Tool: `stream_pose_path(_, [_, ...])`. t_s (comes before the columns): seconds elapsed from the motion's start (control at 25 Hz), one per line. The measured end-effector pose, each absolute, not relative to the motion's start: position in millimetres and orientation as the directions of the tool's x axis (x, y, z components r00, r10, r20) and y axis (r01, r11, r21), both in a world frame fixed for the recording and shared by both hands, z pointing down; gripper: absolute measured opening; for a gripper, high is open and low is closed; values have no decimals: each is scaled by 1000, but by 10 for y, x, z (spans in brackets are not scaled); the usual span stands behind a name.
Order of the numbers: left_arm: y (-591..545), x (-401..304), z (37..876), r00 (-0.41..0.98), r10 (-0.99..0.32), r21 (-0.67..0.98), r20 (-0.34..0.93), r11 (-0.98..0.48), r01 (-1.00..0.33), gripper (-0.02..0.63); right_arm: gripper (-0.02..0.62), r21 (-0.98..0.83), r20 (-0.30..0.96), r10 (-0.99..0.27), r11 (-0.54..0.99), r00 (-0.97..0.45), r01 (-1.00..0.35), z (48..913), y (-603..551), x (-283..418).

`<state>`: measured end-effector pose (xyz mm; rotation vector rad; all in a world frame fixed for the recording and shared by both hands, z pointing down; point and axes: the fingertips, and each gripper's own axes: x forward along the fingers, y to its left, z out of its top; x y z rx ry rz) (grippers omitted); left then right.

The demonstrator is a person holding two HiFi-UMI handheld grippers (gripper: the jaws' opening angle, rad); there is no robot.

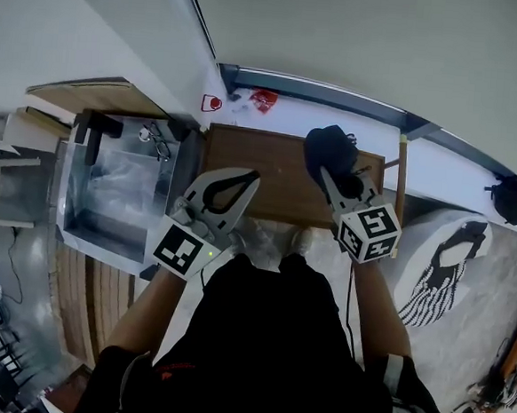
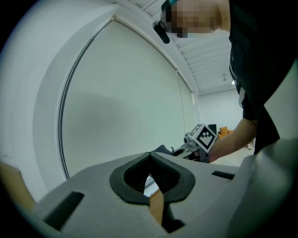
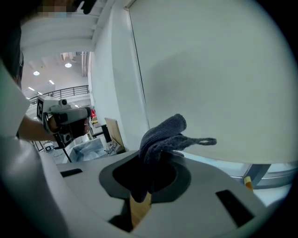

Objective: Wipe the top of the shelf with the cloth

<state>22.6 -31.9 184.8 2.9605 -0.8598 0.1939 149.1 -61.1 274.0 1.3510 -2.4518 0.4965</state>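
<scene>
The brown wooden shelf top [image 1: 278,189] lies below me in the head view. My right gripper [image 1: 331,169] is shut on a dark blue-grey cloth [image 1: 327,148], which bunches over the shelf's right part. In the right gripper view the cloth [image 3: 161,136] sticks up out of the closed jaws, a loop hanging to the right. My left gripper [image 1: 250,177] hovers over the shelf's left part, shut with nothing in it. In the left gripper view its tips [image 2: 150,157] meet, and the right gripper's marker cube [image 2: 204,135] shows beyond.
A clear plastic bin [image 1: 79,223] stands left of the shelf, with eyeglasses [image 1: 157,140] near its back corner. A red object [image 1: 263,99] lies on the white ledge behind. A white round surface [image 1: 495,255] with a striped black item [image 1: 445,269] sits right. A wall rises behind the shelf.
</scene>
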Motion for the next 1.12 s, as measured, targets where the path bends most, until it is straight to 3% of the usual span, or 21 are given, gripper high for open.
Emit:
stream_pose_path(0.28, [-338,23,1684,814,-570,-7,111,-819,-573,20,46,-150,345,-745,557,-571,-817,2331,-637,1188])
stream_pose_path(1.12, [-376,-195,1672,780,-617,18,102,-783,-622,20,45,-152,309,-684,651,-661,-744,2008,-550,773])
